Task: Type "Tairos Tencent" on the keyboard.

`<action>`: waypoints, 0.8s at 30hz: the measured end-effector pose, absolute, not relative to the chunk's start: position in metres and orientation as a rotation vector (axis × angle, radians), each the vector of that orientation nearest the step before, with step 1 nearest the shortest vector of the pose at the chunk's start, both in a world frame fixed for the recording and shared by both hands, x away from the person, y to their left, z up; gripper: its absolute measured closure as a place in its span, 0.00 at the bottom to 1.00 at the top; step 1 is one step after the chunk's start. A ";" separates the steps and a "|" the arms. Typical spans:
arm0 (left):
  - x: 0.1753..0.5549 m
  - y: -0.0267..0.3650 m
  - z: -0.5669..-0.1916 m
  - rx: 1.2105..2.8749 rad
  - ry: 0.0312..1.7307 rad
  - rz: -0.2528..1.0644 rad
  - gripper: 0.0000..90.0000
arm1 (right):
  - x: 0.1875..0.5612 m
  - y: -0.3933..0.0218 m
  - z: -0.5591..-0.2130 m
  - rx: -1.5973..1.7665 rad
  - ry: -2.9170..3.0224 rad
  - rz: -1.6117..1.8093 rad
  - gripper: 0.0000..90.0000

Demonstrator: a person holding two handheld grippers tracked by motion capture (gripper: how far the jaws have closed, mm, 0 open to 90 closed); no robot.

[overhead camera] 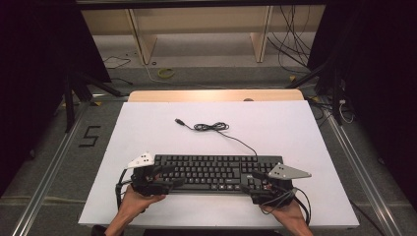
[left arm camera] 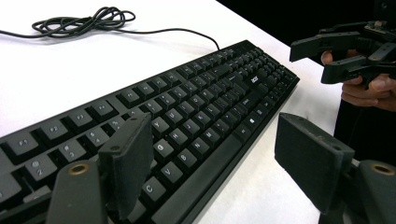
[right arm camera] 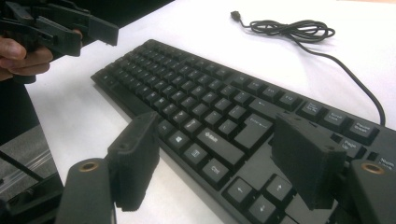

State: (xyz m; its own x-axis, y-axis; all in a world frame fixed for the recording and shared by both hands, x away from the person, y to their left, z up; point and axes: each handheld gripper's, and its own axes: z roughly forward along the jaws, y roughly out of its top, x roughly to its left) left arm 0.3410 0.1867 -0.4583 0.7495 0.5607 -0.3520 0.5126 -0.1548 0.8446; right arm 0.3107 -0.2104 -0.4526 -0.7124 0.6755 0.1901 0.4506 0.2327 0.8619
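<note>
Black keyboard [overhead camera: 211, 173] lying flat near the front edge of the white bench [overhead camera: 147, 128], long side across, keys up. Thin black cable [overhead camera: 216, 129] running from its back edge to a loose coil further back on the bench, ending in a small plug [overhead camera: 179, 121] lying free on the white surface.

Left hand-held gripper [overhead camera: 164, 178] at the keyboard's left end, held in the person's left hand [overhead camera: 135, 199], grey three-cornered plate on top. Jaws spread wide with nothing clamped: in the left gripper view [left arm camera: 224, 163] one pad above the keys of the left end, the other over the bare bench just beyond the front edge, the front edge of the keyboard passing between them. Contact of pads with keyboard not visible; apparently apart.

Right hand-held gripper [overhead camera: 258, 183] at the keyboard's right end, in the right hand [overhead camera: 287, 214], likewise topped by a grey plate. Jaws also standing wide open and empty: in the right gripper view [right arm camera: 219, 163] one pad over the bench just in front of the keyboard, the other above the keys near the arrow block, front edge in the gap. No pad seen pressing on anything.

Both hand-held grippers facing each other along the keyboard, well apart, one at each end.
</note>
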 end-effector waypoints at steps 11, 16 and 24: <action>0.329 0.194 -0.461 1.792 0.839 0.069 0.30 | 0.302 -0.225 -0.459 1.082 2.265 1.453 0.37; 0.324 0.195 -0.462 1.792 0.837 0.071 0.30 | 0.300 -0.230 -0.460 1.098 2.251 1.454 0.37; 0.326 0.196 -0.462 1.786 0.847 0.076 0.30 | 0.300 -0.231 -0.461 1.103 2.245 1.464 0.36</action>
